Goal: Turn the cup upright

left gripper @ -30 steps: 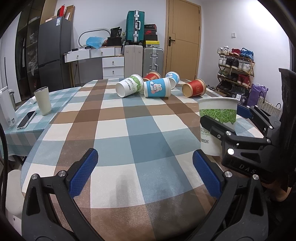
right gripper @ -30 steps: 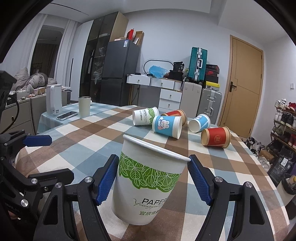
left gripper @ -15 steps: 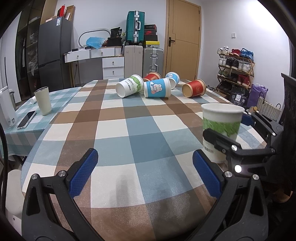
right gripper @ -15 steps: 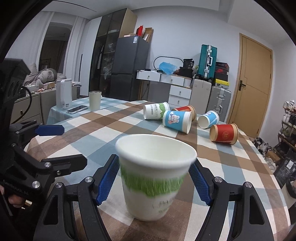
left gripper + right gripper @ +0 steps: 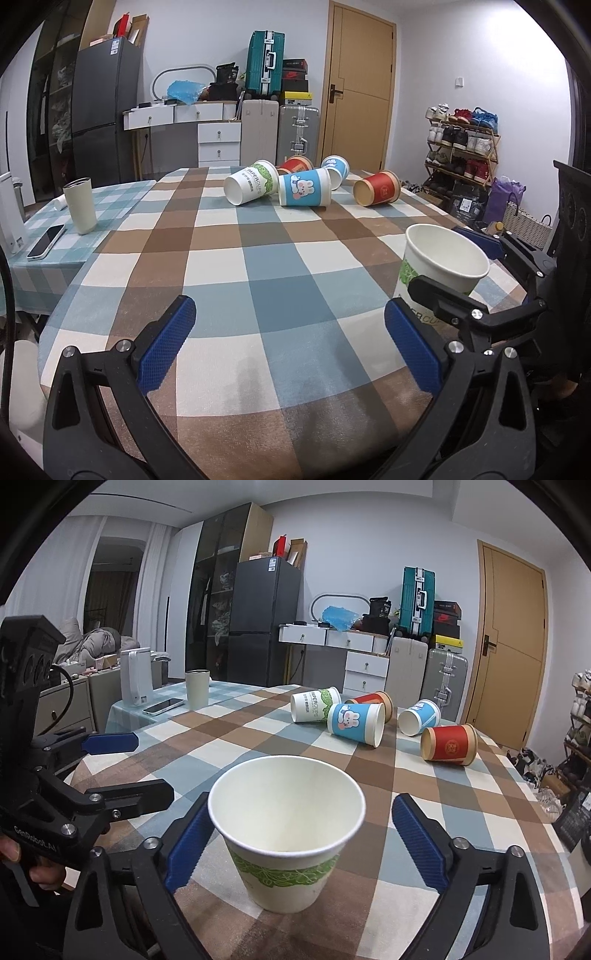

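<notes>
Two tongs, both spread wide and both with nothing in the grip. Nearest in the right wrist view: right tongs (image 5: 301, 830), blue pads (image 5: 417, 849) open to either side of the paper cup (image 5: 284, 834). Nearest in the left wrist view: left tongs (image 5: 290, 325), hanging idle over bare tablecloth (image 5: 258, 266).

Main danger from here, as a judgement: knocking the cup over again. Very light and empty, so easy to push or tip with a small touch. Could happen when drawing the right tongs back, because the pad on the left side looks very close to the cup wall; cannot tell whether touching or just beside. Could happen also from a sideways drift, or from closing again by accident and crushing the thin rim. Safer to pull straight back, without turning.

Position of the cup: standing upright, mouth up, on the checked cloth near the front edge of the table, between the two fingers of the right tongs and a little nearer to the left one. Clear gap on the right side. Seen from the left tongs, off to the right (image 5: 439, 266), well apart from their pads.

Farther on, lying on their sides near the far edge: a white and green cup (image 5: 314, 709), a blue rabbit cup (image 5: 354, 723), a second blue cup (image 5: 419, 716), a red cup (image 5: 448, 744), one more red cup behind. Likely next in line. Off to the left, a tumbler (image 5: 197, 688) and a phone (image 5: 162, 706).
</notes>
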### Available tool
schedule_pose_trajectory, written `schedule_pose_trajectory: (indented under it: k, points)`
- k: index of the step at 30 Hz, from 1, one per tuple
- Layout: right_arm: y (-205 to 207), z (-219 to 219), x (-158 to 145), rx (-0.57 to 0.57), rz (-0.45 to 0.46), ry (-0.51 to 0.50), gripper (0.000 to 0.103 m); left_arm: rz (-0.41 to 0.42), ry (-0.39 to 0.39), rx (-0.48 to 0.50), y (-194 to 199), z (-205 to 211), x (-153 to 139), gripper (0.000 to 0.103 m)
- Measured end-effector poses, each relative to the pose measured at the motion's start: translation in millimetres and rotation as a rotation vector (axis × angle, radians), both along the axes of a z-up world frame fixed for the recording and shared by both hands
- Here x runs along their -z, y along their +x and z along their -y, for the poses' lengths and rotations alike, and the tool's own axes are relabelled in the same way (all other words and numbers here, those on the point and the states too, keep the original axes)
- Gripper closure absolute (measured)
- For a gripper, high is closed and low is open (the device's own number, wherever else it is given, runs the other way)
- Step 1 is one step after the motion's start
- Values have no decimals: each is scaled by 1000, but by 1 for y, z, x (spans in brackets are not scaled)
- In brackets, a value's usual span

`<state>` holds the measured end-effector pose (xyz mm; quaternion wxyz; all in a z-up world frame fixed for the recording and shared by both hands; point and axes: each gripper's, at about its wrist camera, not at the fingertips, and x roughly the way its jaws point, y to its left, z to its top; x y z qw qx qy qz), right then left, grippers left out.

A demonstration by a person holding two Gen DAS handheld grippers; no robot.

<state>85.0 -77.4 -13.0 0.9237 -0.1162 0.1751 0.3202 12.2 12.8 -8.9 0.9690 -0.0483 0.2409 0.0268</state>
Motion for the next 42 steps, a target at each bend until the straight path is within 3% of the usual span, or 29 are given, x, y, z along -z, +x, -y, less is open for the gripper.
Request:
schedule_pose_trajectory:
  k: [18,42]
  points:
    - [-16,46,-4,-37,-23,109,0,54,4,50,-10,11,-6,1]
    - [-28,56,-7,-64,8,146,0,71,16,78,-14,21,-7,1]
